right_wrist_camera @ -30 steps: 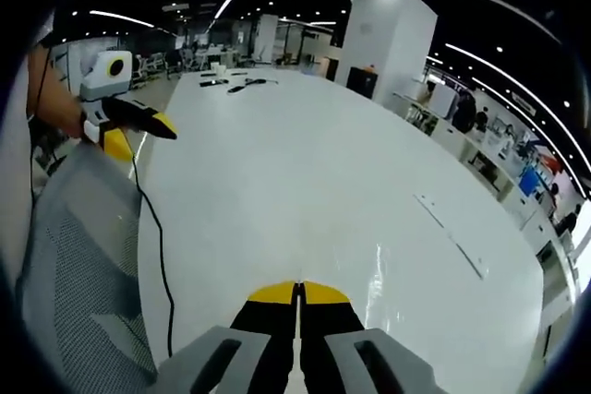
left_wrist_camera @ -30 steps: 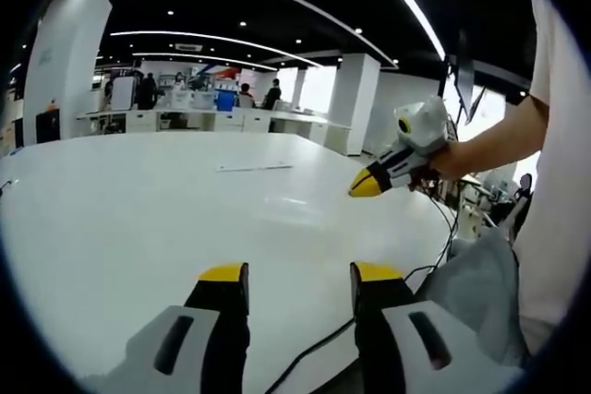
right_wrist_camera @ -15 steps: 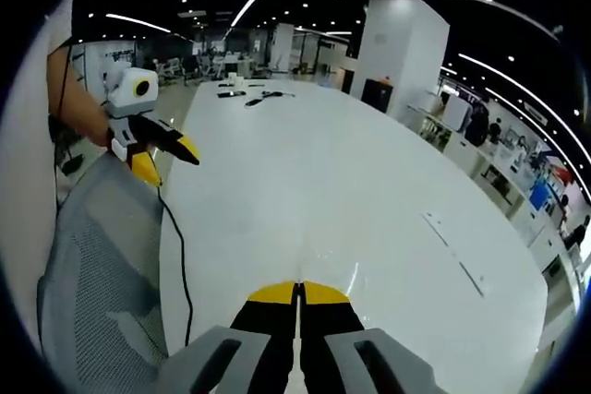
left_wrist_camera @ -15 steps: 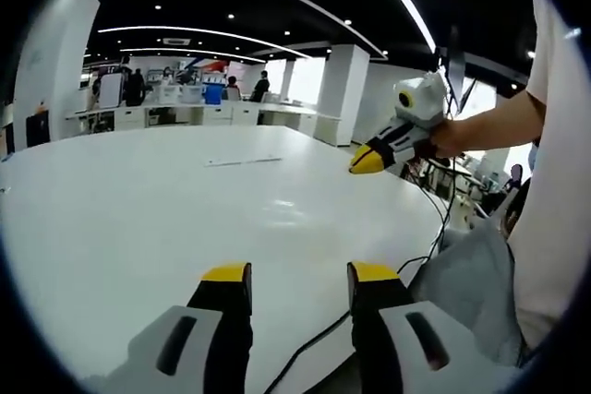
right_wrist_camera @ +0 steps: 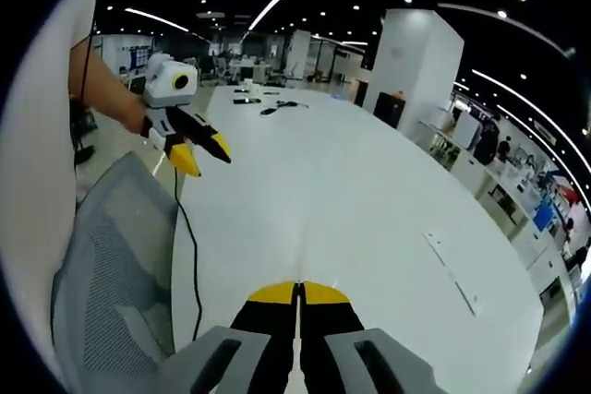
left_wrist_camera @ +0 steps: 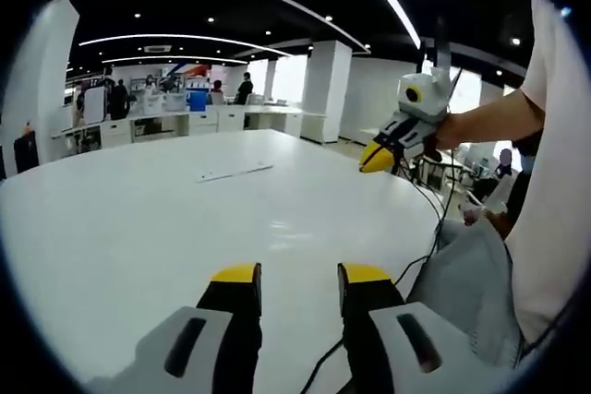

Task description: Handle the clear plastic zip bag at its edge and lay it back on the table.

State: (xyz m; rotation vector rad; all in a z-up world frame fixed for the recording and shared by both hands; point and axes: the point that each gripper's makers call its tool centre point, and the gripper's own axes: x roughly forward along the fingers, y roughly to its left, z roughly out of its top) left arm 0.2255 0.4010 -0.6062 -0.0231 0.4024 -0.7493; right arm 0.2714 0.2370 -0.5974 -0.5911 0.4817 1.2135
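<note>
The clear plastic zip bag [left_wrist_camera: 233, 173] lies flat on the white table [left_wrist_camera: 138, 228], far ahead of both grippers; in the right gripper view the bag [right_wrist_camera: 451, 270] is a thin strip to the right. My left gripper [left_wrist_camera: 300, 276] is open over the table's near edge, with nothing between its jaws. My right gripper [right_wrist_camera: 297, 294] is shut on nothing above the table. A hand holds the right gripper [left_wrist_camera: 379, 158] in the air at the right of the left gripper view. The left gripper [right_wrist_camera: 205, 160] hangs open at the left of the right gripper view.
A grey mesh chair [right_wrist_camera: 111, 265] stands at the table's edge beside the person; the chair [left_wrist_camera: 466, 279] also shows at lower right. A black cable [right_wrist_camera: 191, 246] trails over the table edge. Small dark items [right_wrist_camera: 268, 108] lie at the table's far end. Desks and people stand beyond.
My left gripper's jaws have drawn a little closer together. Both cameras have shifted, so each view shows the other gripper nearer the middle. The bag has not moved.
</note>
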